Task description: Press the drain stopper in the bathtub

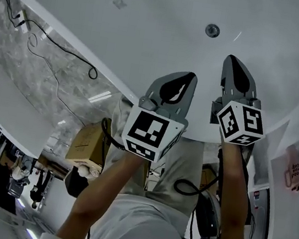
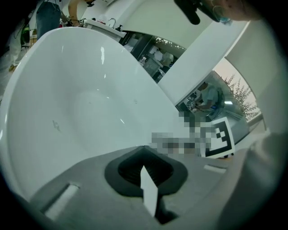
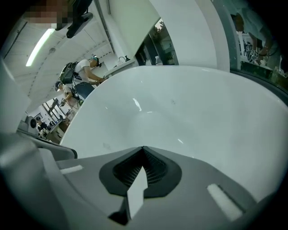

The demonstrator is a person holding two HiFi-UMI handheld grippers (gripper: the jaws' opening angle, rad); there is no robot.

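Note:
The white bathtub (image 1: 150,38) fills the top of the head view. Its round metal drain stopper (image 1: 212,30) sits in the tub floor, ahead of both grippers. My left gripper (image 1: 184,78) is held over the tub's near side, shut and empty. My right gripper (image 1: 232,60) is beside it, also shut and empty, its tip a short way below and right of the stopper, not touching it. In the left gripper view the shut gripper (image 2: 144,149) points at bare tub wall (image 2: 90,103). The right gripper (image 3: 143,149) likewise faces the smooth basin (image 3: 180,112). The stopper does not show in either gripper view.
A small grey mark (image 1: 119,3) lies on the tub floor at the left. A black cable (image 1: 65,48) runs over the marble surface beyond the tub rim (image 1: 67,37). A cardboard box (image 1: 87,143) and a pink tag (image 1: 293,174) lie outside the tub.

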